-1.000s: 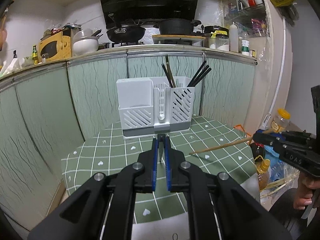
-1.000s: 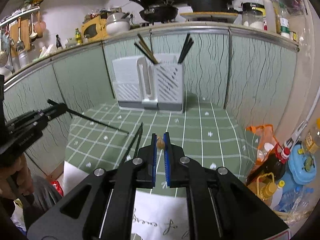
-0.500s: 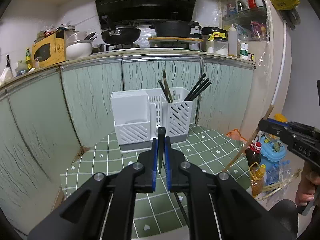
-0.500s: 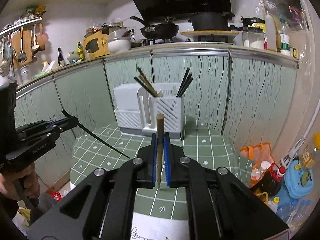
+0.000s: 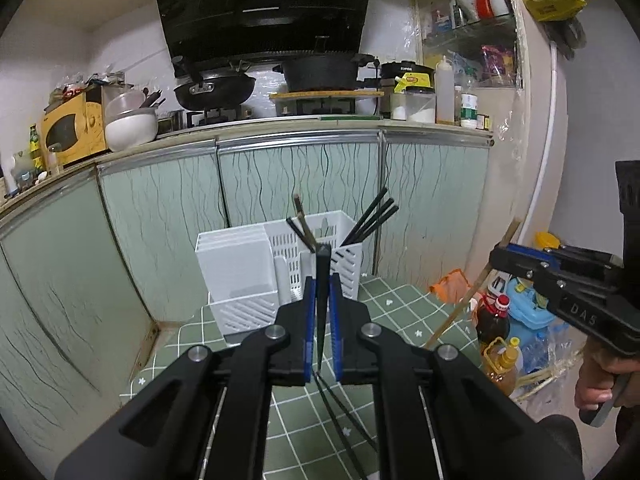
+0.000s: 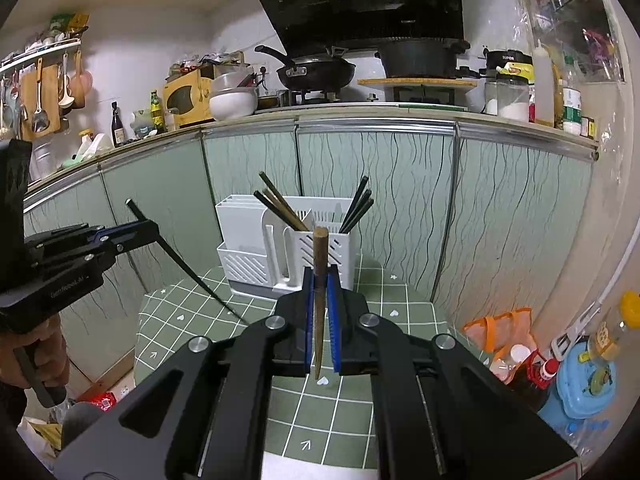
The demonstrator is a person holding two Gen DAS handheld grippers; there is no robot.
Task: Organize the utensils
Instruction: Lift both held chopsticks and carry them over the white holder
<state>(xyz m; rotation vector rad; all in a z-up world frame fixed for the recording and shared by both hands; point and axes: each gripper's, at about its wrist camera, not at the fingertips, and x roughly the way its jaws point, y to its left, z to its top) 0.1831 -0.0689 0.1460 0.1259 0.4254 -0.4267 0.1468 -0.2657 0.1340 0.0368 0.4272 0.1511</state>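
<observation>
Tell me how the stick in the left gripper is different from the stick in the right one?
The left gripper holds a black chopstick with a squared top; the right gripper holds a brown wooden chopstick with a rounded top. Both stand nearly upright, pinched between blue pads, in front of the white holder.

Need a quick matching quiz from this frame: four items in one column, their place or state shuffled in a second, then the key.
Items
1. black chopstick
2. wooden chopstick
3. white utensil holder
4. black wok

Place or state
A. on the stove, on the counter behind
B. clamped in the left gripper
C. standing at the far side of the green checked table
D. clamped in the right gripper

Pairs: 1-B, 2-D, 3-C, 4-A
</observation>
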